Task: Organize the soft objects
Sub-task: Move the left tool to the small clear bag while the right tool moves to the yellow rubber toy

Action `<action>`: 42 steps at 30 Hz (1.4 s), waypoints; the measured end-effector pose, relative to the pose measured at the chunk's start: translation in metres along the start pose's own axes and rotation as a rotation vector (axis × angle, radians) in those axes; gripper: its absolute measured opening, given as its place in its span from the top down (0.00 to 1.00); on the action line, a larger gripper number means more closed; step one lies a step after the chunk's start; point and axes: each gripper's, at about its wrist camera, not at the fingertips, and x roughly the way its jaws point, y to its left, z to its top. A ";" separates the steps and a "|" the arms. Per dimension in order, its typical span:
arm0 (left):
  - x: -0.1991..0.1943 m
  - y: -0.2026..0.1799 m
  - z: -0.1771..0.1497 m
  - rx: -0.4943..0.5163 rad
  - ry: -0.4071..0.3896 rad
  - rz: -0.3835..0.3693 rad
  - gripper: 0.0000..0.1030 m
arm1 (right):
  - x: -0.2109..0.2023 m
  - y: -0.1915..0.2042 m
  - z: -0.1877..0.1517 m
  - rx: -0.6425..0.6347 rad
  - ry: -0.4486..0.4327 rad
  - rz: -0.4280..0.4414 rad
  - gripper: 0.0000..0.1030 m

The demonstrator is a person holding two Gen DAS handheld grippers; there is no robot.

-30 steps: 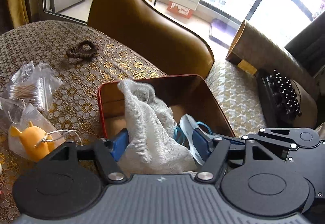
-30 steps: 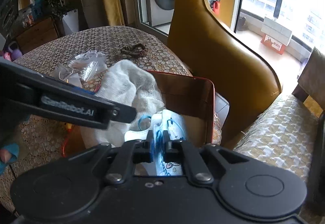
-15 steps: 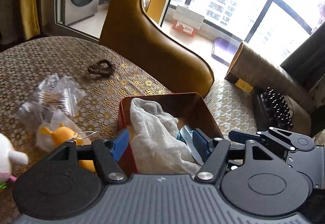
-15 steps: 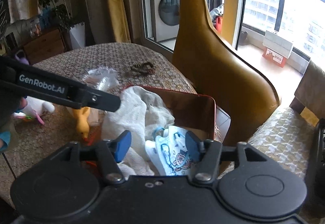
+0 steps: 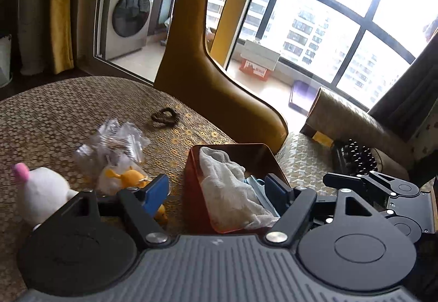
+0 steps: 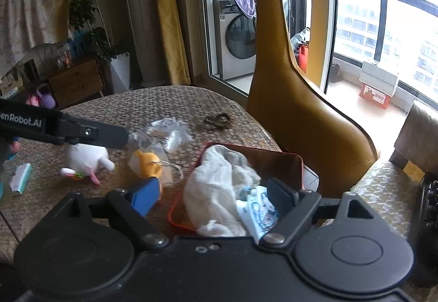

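A red box (image 5: 191, 184) (image 6: 298, 165) sits at the table's near right edge. In it lie a white gauze cloth (image 5: 227, 187) (image 6: 216, 184) and a blue-printed face mask (image 6: 257, 208) (image 5: 254, 184). My left gripper (image 5: 216, 192) is open and empty, raised above and behind the box. My right gripper (image 6: 213, 195) is open and empty, also raised over the box. A white plush toy (image 5: 41, 192) (image 6: 84, 156) and an orange plush in a clear bag (image 5: 128, 176) (image 6: 147, 162) lie on the table to the left.
A clear bag of cotton swabs (image 5: 115, 140) (image 6: 164, 132) and a dark bead bracelet (image 5: 164, 115) (image 6: 217, 119) lie farther back on the patterned tablecloth (image 5: 54, 110). A tan leather chair back (image 5: 208, 77) stands behind the box. A small packet (image 6: 20, 174) lies at far left.
My right gripper opened and let go of the face mask into the box. Both grippers drew up and back from the box, bringing the white plush into view.
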 end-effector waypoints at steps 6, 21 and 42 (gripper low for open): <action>-0.038 0.016 -0.009 0.010 -0.041 0.008 0.18 | -0.015 0.027 0.000 -0.012 -0.023 0.012 0.11; -0.059 0.090 -0.018 -0.042 -0.087 0.080 0.02 | 0.023 0.092 -0.001 -0.100 0.006 0.096 0.08; 0.049 0.162 0.049 -0.130 0.082 0.112 0.02 | 0.137 0.113 -0.001 -0.130 0.157 0.159 0.25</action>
